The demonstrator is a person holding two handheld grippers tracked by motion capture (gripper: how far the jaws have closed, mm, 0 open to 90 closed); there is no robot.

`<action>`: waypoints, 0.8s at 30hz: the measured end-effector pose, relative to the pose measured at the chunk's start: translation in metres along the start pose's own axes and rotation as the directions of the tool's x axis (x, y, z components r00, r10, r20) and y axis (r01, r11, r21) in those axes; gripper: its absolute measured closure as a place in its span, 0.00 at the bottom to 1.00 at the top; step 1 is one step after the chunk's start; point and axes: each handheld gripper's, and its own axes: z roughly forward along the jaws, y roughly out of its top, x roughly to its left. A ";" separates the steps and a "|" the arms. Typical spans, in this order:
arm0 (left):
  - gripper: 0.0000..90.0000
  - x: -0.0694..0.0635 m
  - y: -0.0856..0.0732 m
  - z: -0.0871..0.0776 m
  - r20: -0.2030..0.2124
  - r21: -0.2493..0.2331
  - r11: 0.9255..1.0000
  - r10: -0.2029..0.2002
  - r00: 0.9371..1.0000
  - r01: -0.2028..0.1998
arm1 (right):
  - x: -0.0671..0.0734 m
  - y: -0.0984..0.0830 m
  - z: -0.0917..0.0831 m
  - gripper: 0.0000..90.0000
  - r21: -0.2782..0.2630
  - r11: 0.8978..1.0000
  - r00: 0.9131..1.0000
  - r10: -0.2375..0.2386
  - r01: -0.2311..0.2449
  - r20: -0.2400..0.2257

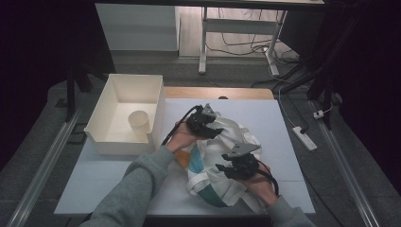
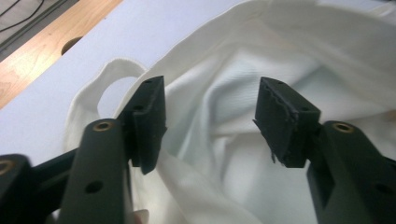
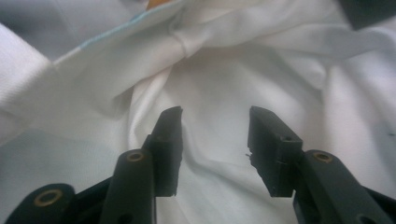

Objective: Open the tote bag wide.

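Evidently the white cloth bag (image 1: 222, 161) lies crumpled mid-table beside the box (image 1: 124, 97), unfolded, while the left gripper (image 1: 211, 126) and right gripper (image 1: 231, 166) hover open-jawed, holding nothing.

White cloth bag (image 1: 222, 161) with teal and orange patches; cream box (image 1: 124, 113).

I've got a white cloth bag (image 1: 222, 156) lying crumpled on the counter (image 1: 118, 170), low and right of centre in the high view. It's soft, creased all over, bunched into folds, with teal and orange patches along its lower left edge. A white loop handle (image 2: 109, 74) curls out flat at the upper left in my left gripper view.
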 end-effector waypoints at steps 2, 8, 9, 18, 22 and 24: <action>0.44 -0.001 -0.003 -0.007 0.006 -0.006 1.000 -0.010 1.000 0.010 | -0.003 -0.001 -0.005 0.58 -0.018 1.000 1.000 0.007 -0.007 -0.002; 0.42 -0.003 -0.015 -0.031 0.035 -0.027 0.999 -0.039 0.999 0.040 | -0.011 -0.003 -0.015 0.54 -0.077 0.997 1.000 0.015 -0.015 -0.003; 0.42 -0.004 -0.016 -0.034 0.034 -0.030 0.999 -0.042 0.999 0.043 | -0.012 -0.003 -0.016 0.54 -0.087 0.996 1.000 0.015 -0.015 -0.001; 0.39 -0.004 -0.027 -0.064 0.021 -0.043 0.997 -0.064 0.998 0.065 | -0.022 -0.006 -0.028 0.52 -0.116 0.993 0.998 0.034 -0.029 0.046; 0.39 -0.003 -0.030 -0.079 0.019 -0.063 0.996 -0.065 0.998 0.066 | -0.025 -0.008 -0.030 0.52 -0.121 0.992 0.998 0.043 -0.036 0.054; 0.39 -0.003 -0.032 -0.087 0.016 -0.071 0.995 -0.067 0.998 0.068 | -0.026 -0.008 -0.031 0.52 -0.122 0.992 0.998 0.044 -0.037 0.055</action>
